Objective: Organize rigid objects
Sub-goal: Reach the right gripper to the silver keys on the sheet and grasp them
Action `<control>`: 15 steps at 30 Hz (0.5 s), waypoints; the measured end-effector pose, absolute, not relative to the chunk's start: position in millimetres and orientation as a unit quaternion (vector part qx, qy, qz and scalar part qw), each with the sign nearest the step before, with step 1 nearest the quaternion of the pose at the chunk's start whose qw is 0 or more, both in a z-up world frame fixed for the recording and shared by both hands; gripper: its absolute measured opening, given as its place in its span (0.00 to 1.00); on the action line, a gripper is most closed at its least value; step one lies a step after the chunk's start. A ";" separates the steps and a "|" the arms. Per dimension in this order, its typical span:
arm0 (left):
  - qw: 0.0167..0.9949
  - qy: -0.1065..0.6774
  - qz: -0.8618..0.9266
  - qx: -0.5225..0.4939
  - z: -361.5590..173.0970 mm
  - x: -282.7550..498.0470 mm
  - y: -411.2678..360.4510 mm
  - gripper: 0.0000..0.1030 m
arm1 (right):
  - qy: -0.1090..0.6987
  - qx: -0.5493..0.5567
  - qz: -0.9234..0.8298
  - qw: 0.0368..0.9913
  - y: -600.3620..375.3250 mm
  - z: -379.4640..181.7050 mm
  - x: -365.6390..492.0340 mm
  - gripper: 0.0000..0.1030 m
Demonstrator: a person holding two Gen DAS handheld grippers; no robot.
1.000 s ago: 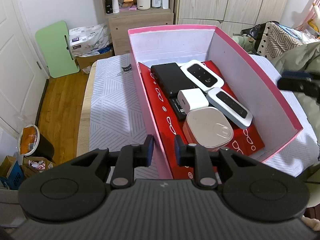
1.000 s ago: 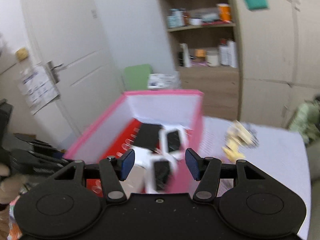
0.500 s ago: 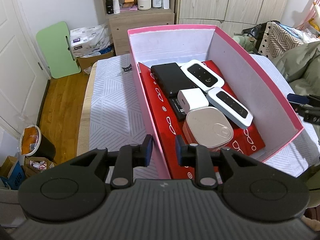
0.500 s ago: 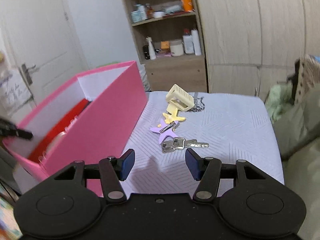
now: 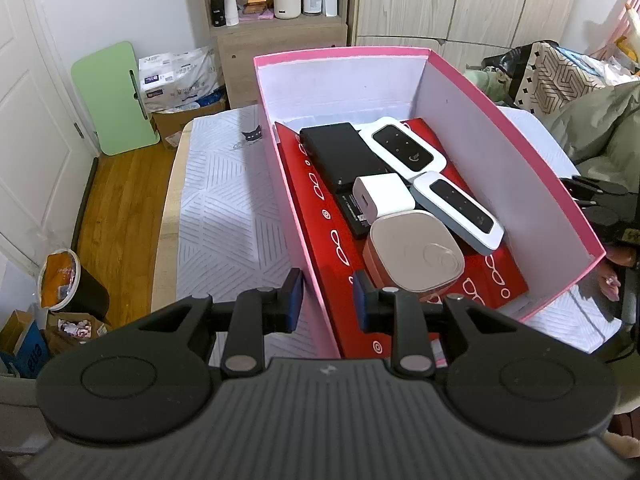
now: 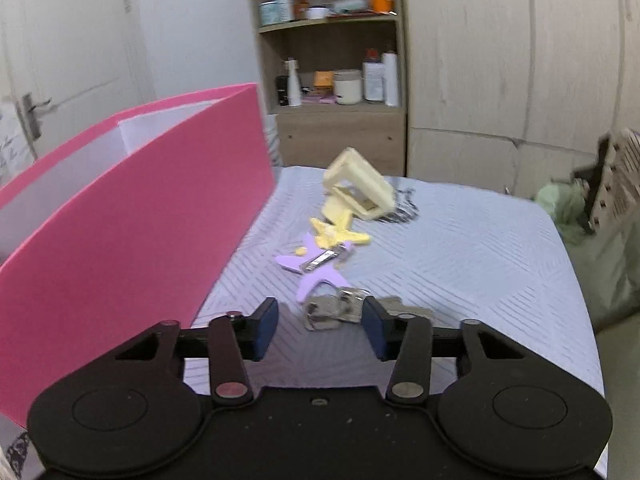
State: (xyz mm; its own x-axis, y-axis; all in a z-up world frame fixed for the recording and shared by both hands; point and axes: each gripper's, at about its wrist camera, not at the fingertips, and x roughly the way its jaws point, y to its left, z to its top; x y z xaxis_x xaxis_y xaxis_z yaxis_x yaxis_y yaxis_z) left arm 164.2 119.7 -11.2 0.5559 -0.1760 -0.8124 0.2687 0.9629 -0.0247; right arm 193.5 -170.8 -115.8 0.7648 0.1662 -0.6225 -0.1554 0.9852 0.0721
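Observation:
A pink box (image 5: 500, 136) on the bed holds a flat red box (image 5: 320, 208), a black power bank (image 5: 340, 148), two white routers (image 5: 402, 148), a white charger (image 5: 382, 196) and a beige rounded case (image 5: 416, 252). My left gripper (image 5: 326, 304) straddles the box's near left wall; its jaws are opening and the pads stand off the wall. Right of the box (image 6: 140, 220) lie a bunch of keys (image 6: 332, 308), a purple star (image 6: 316, 276), a yellow star (image 6: 336, 236) and a cream holder (image 6: 358, 188). My right gripper (image 6: 320, 326) is low over the keys, its jaws closing around them without pressing.
The bed cover (image 6: 460, 260) is striped white and ends at an edge on the right. A wooden shelf unit (image 5: 280, 40) with bottles, a green board (image 5: 116, 96) and a bin (image 5: 68, 280) stand on the floor to the left. Bags and clothes (image 5: 560, 76) pile up at the right.
My right gripper swung from above the box to the bed on its right, sank toward the keys and narrowed its jaws. The left gripper stayed at the wall and widened slightly.

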 end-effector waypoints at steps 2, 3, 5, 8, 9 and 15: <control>0.880 0.455 -0.125 0.051 -11.2 164.3 119.4 0.24 | 0.326 -0.018 0.077 0.942 -163.7 -116.0 193.6 0.27; 0.881 0.454 -0.124 0.050 -11.2 164.5 119.6 0.24 | 0.324 -0.022 0.073 0.943 -162.7 -116.1 193.7 0.27; 0.881 0.455 -0.124 0.048 -11.3 164.6 120.0 0.24 | 0.321 -0.019 0.071 0.944 -164.1 -115.5 192.7 0.26; 0.881 0.455 -0.124 0.048 -11.1 164.8 120.7 0.24 | 0.303 -0.010 0.067 0.951 -166.8 -109.8 187.0 0.06; 0.880 0.455 -0.124 0.048 -11.1 164.8 120.6 0.24 | 0.297 -0.002 0.069 0.953 -168.8 -106.6 184.5 0.03; 0.880 0.456 -0.123 0.046 -11.4 164.7 121.0 0.24 | 0.285 0.028 0.080 0.955 -178.5 -86.5 180.1 0.01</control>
State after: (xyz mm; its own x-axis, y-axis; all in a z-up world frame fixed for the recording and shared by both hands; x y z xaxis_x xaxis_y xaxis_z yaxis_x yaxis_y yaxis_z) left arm 164.7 121.0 -11.4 0.5537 -0.1752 -0.8141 0.2591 0.9653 -0.0315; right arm 180.1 -178.5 -86.5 0.8249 0.1685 -0.5396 -0.1370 0.9857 0.0985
